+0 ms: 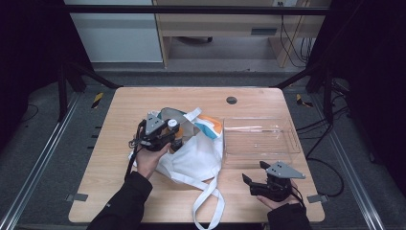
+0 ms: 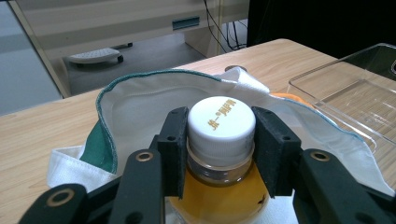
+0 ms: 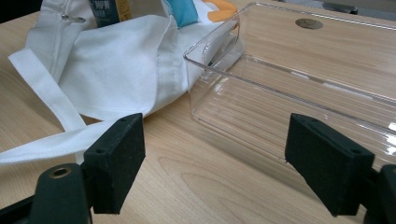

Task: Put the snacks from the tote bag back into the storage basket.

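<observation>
1. Gripping the bottle [image 2: 221, 154] by its neck, my left gripper [image 1: 165, 135] had its pads pressed just under the white cap [image 2: 221, 125], one on each side; amber liquid showed in the bottle below them.
2. That bottle stood at the mouth of the white cloth bag [image 1: 196, 155], whose green-edged rim [image 2: 105, 121] curved round behind the cap and hemmed it in on the far side and the left.
3. Loose bag straps [image 1: 207, 201] trailed over the table [image 1: 124, 103] toward its near edge, between my two hands.
4. Something orange and blue [image 1: 210, 125] lay at the bag's far right corner, just beside the clear tray [image 1: 261, 139].
5. That tray sat right of the bag, its near-left corner touching the cloth in the right gripper view.
6. My right gripper [image 1: 261, 176] rested low by the near right part of the table, its jaws spread wide with nothing between them, pointing across bare wood at the tray's near wall [image 3: 280, 79].
7. A dark round cable hole [image 1: 231, 100] marked the far side of the table, well apart from everything else.
</observation>
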Demonstrator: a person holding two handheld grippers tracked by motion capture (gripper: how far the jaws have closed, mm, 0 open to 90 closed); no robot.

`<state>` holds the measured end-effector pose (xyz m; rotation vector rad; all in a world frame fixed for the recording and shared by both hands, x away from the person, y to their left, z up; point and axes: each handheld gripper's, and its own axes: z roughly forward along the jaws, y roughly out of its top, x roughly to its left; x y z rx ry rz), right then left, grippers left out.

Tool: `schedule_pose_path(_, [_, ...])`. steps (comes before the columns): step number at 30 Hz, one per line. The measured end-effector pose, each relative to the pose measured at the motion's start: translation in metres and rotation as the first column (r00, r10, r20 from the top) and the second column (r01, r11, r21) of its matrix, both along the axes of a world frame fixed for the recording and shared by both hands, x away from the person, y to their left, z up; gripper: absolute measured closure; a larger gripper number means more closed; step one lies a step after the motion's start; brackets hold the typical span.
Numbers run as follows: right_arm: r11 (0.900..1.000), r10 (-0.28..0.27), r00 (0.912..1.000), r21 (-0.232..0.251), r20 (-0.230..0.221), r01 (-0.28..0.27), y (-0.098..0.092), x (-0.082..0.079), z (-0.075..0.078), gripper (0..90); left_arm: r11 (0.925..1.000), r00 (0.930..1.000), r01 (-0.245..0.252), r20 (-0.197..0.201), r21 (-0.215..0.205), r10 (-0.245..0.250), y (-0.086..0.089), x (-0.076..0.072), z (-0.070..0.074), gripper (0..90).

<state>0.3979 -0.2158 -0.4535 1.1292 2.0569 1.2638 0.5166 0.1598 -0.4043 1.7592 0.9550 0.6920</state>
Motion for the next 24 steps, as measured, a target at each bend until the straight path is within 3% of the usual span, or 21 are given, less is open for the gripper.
schedule_pose_path(19, [1.0,0.003,1.0,-0.003,-0.003,-0.003,0.001,0.001,-0.001,20.3,1.0,1.0,0.003,0.0,0.005,-0.003,0.0,-0.001,0.001,58.5])
schedule_pose_path(24, [1.0,0.004,1.0,-0.005,-0.002,-0.004,0.0,0.0,0.0,20.3,1.0,0.9998,0.006,0.02,-0.006,-0.006,0.004,-0.003,0.01,58.5])
